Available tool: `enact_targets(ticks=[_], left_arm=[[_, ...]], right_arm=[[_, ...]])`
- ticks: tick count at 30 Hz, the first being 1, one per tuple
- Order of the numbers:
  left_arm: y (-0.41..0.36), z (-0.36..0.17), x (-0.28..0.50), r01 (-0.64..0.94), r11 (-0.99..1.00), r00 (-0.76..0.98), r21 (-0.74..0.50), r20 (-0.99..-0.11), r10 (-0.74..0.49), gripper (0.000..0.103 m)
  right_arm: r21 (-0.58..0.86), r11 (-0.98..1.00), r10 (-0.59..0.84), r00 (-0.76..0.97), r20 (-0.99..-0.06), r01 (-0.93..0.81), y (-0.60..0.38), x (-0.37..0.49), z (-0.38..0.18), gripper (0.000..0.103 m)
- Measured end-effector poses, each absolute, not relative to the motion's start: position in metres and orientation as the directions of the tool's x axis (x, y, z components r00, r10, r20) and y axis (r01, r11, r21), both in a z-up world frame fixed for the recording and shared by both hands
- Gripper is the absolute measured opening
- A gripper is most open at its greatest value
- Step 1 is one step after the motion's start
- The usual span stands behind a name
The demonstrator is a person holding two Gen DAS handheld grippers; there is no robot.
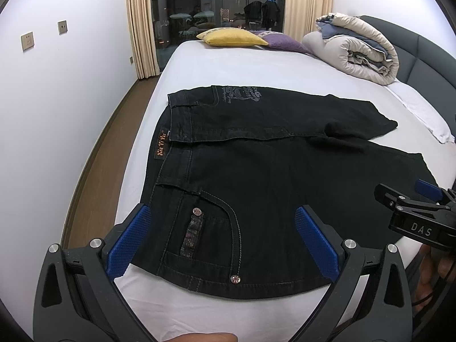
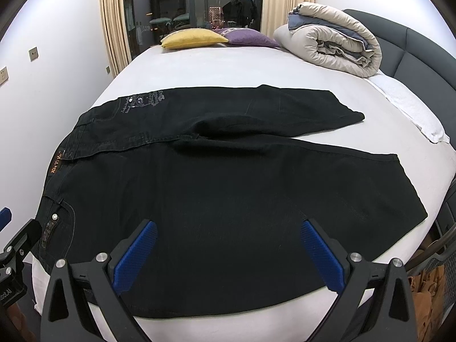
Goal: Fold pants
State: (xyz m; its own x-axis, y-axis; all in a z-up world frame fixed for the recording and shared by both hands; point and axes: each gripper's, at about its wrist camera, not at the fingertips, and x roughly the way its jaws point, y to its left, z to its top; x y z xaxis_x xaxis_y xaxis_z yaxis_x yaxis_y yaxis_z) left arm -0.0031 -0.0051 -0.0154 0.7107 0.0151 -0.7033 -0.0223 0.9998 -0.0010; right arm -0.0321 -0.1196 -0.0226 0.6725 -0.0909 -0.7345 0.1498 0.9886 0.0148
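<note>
Near the bed (image 2: 256, 65) edge, pants (image 2: 228, 199) lie flat; both grippers' fingers spread.

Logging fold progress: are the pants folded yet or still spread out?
Spread out. The pants lie flat on the bed, both legs apart and extended; neither open hand-held gripper holds them.

A yellow cushion (image 2: 190, 38) and a purple cushion (image 2: 250, 38) lie at the white bed's (image 2: 216, 65) far edge. A rolled beige quilt (image 2: 330, 38) sits far right. Cream curtains (image 2: 287, 0) frame a dark window (image 2: 193, 5).
</note>
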Motion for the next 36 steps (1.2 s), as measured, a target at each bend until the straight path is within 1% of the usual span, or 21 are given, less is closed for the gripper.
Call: enact_targets(ticks=[36], left_arm=[[-0.0063,-0.0176,-0.0018,-0.023,1.0,0.706,-0.003,-0.708,0.014,0.103]], right_arm=[[0.015,0.989,-0.09,0.668,-0.739,0.149,-0.118,-0.0322,-0.0254,0.103]])
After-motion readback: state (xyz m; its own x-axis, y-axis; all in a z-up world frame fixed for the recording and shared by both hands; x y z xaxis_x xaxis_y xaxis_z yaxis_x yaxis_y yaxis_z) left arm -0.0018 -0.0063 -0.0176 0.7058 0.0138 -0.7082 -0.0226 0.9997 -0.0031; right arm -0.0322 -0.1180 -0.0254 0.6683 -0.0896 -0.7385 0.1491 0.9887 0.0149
